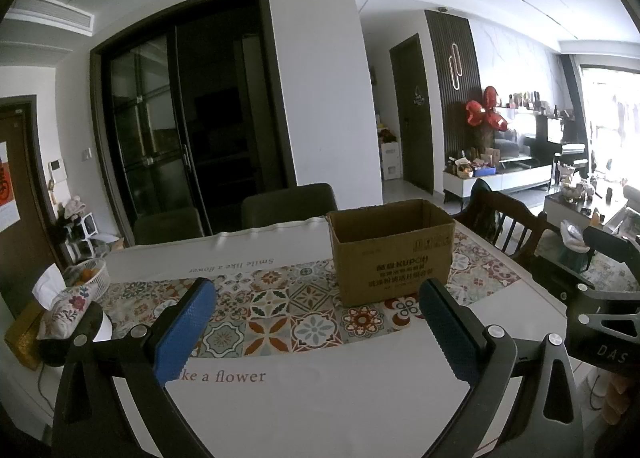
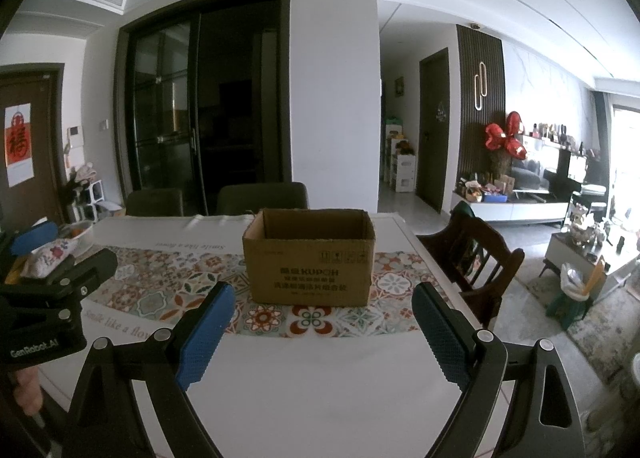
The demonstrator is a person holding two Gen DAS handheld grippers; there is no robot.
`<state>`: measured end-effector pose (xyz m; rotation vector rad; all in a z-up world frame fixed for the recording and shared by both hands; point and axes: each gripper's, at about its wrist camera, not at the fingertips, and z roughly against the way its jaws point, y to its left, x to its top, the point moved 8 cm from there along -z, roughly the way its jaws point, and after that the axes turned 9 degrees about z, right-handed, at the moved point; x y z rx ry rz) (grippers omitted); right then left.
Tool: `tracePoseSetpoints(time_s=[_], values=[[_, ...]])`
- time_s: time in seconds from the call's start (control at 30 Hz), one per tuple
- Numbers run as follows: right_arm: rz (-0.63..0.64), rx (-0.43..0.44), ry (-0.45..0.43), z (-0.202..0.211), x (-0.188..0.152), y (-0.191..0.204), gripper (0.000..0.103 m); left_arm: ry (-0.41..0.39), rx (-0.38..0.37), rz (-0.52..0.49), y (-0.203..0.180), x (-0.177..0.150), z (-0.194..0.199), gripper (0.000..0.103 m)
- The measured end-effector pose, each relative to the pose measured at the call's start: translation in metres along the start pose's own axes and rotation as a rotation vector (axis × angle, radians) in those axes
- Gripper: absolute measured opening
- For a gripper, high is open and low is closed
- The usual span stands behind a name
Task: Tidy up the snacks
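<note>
An open brown cardboard box (image 1: pixel 392 254) (image 2: pixel 310 258) stands upright on the patterned tablecloth, its flaps folded away; its inside is hidden from both views. My left gripper (image 1: pixel 318 298) is open, blue pads wide apart, nothing between them, a little short of the box and to its left. My right gripper (image 2: pixel 322 300) is also open and empty, pointing straight at the box's front face. Each gripper shows at the edge of the other's view. No snack packets are in sight.
The table (image 2: pixel 320 378) carries a white cloth with tile-patterned centre. At its left stand a flowered tissue holder (image 1: pixel 66 308) and a white basket (image 1: pixel 94 272) with orange items. Dark chairs (image 2: pixel 262 197) line the far side; a wooden chair (image 2: pixel 476 258) stands at the right.
</note>
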<state>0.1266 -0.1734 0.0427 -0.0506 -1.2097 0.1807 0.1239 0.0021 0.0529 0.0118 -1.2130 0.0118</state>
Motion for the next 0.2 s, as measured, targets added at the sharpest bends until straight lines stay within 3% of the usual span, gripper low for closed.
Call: tracePoseSetpoints(time_s=[0.2], values=[[0.001, 0.001, 0.002, 0.0003, -0.0001, -0.0017, 0.091, -0.006, -0.002, 0.001, 0.0002, -0.0027, -0.0005, 0.103]])
